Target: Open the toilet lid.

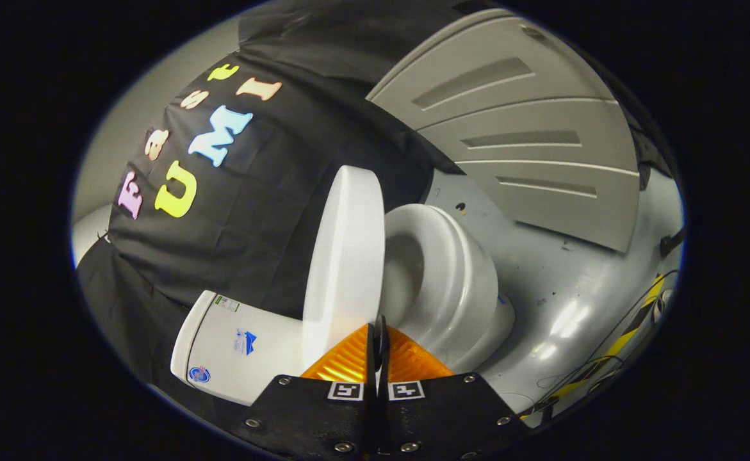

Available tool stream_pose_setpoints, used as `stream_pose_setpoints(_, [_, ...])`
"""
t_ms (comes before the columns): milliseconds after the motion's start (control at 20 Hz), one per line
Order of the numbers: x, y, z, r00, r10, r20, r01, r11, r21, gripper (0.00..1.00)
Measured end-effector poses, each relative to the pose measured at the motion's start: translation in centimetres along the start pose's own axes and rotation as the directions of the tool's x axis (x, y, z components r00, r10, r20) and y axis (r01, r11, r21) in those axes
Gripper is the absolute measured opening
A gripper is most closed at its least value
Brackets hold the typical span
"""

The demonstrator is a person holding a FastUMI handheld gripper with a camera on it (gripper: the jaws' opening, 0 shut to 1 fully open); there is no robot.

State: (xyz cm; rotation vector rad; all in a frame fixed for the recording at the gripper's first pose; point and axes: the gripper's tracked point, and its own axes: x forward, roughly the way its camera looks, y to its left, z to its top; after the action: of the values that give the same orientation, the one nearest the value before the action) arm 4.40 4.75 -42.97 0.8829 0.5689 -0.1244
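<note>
A white toilet appears tilted on its side in the gripper view. Its lid [346, 256] stands raised off the seat and bowl [442, 282], swung back toward the white tank [234, 349]. The open bowl faces away from the lid. My gripper [378, 328] is shut, its two fingers pressed together with nothing held between them. The tips sit right at the lid's near edge, at the gap between lid and seat. I cannot tell whether they touch the lid.
Behind the toilet hangs the black cloth wall [240, 211]. A grey ribbed panel [528, 128] stands past the bowl, above a shiny grey floor [573, 288]. Yellow-and-black striped tape and thin cables [631, 333] lie on the floor beyond the bowl.
</note>
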Motion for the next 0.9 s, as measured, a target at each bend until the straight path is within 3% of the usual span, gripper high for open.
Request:
stream_pose_setpoints(250, [-1.9,5.5,0.9,1.0,-0.024,0.01,0.026,0.976,-0.214,0.0])
stream_pose_setpoints(500, [-3.2,10.2,0.7,0.997,-0.065,0.039,0.075,0.917,-0.391,0.0])
stream_pose_setpoints(900, [-4.0,14.2,0.0,0.992,-0.073,0.1,0.115,0.837,-0.536,0.0])
